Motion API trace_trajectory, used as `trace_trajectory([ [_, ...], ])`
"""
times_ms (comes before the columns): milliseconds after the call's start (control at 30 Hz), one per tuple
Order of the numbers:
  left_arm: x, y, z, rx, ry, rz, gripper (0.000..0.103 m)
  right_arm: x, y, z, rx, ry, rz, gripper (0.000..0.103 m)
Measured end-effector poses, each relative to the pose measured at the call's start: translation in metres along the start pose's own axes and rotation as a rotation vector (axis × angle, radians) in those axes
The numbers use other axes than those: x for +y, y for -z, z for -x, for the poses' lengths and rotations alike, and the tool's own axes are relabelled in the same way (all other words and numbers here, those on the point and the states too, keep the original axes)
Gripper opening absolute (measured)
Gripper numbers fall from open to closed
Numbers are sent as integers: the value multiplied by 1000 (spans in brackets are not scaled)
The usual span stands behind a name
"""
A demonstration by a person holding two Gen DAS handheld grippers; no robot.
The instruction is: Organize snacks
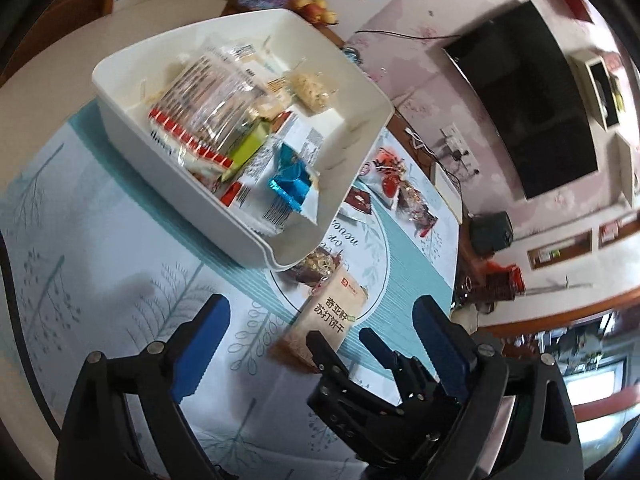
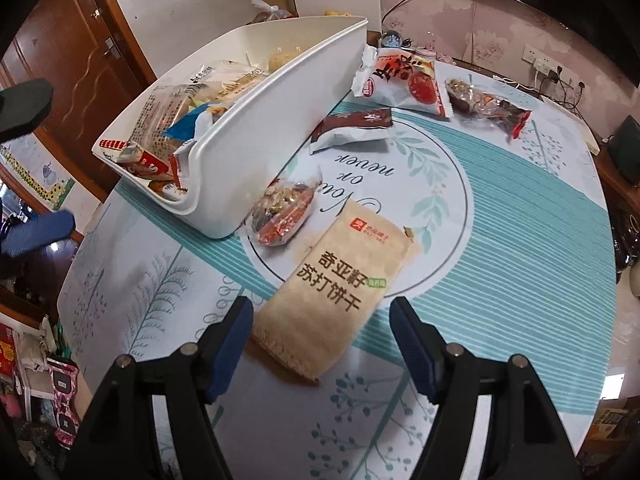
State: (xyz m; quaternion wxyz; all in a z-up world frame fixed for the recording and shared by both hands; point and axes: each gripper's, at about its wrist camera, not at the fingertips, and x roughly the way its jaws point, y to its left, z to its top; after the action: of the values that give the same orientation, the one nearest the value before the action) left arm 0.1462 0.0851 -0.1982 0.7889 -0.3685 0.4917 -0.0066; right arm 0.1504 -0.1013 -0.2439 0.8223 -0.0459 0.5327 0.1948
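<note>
A white bin (image 1: 352, 152) (image 2: 280, 92) sits on the table and holds several snack packets. A tan cracker pack (image 2: 336, 284) (image 1: 324, 320) lies flat on the cloth in front of it. My right gripper (image 2: 322, 312) is open, its blue pads either side of the pack's near end, just above it; it shows from outside in the left wrist view (image 1: 340, 344). My left gripper (image 1: 320, 312) is open and empty above the table. A nut packet (image 2: 282, 212), a brown packet (image 2: 352, 126), a red-and-white bag (image 2: 404, 80) and a dark clear packet (image 2: 488, 106) lie loose.
The round table (image 2: 520, 280) has a teal and white printed cloth. Its edge drops off at the right and left. A TV (image 1: 532, 100) hangs on the pink wall, with cables and sockets (image 2: 552, 72) behind the table.
</note>
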Motion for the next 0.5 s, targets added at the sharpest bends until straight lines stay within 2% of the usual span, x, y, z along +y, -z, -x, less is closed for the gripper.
trace_trajectory([
  [200,5,4,-11,5,-24,62,92,1,-1,-13,16,26,-10,71],
  [333,13,2,-25,40,-60,119,92,3,-2,-20,24,52,-1,71],
  [500,16,-3,-35,66,-66,152,92,2,-4,-26,36,63,12,71],
])
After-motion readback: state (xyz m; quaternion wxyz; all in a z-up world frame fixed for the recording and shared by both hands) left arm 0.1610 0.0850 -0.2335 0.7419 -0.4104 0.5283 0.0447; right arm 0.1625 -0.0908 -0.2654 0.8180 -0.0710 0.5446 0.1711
